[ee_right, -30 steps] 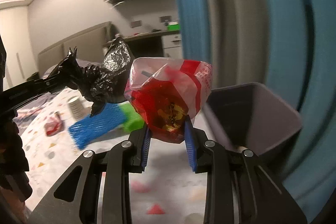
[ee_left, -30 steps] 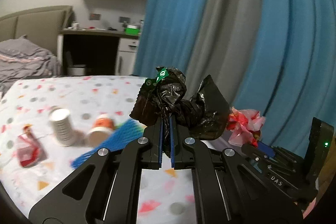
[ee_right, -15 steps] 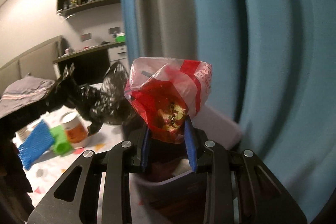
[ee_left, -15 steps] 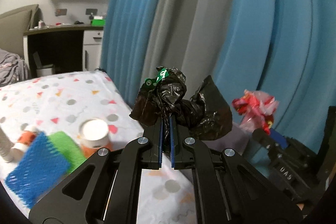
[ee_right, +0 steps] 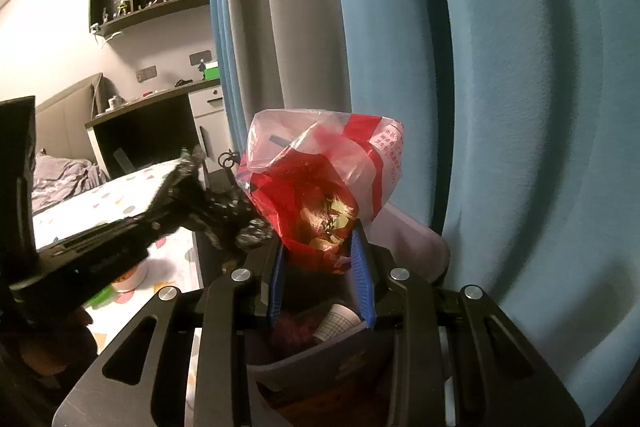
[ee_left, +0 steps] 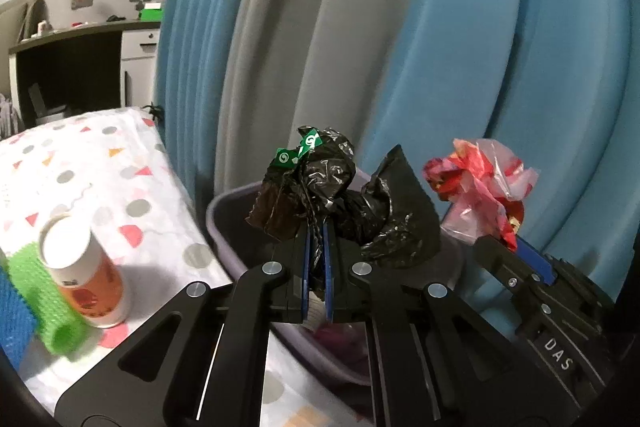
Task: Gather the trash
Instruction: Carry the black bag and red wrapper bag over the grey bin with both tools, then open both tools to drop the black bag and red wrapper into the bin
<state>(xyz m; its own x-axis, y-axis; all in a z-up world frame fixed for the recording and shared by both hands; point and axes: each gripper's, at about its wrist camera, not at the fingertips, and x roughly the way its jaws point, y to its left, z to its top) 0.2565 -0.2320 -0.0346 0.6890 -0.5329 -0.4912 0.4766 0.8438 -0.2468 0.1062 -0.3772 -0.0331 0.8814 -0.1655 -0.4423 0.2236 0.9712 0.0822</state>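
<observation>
Below both grippers sits the grey bin (ee_left: 224, 211) — left gripper (ee_left: 315, 227) clenches the black bag (ee_left: 360, 211), right gripper (ee_right: 320, 247) the red bag (ee_right: 320, 179) — both directly above its mouth.

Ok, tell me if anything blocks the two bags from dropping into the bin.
Nothing visible does. The left gripper holds the black bag over the open bin, and the right gripper holds the red bag above the same opening. Inside the bin there is only loose trash, including a paper cup, lying low.
</observation>
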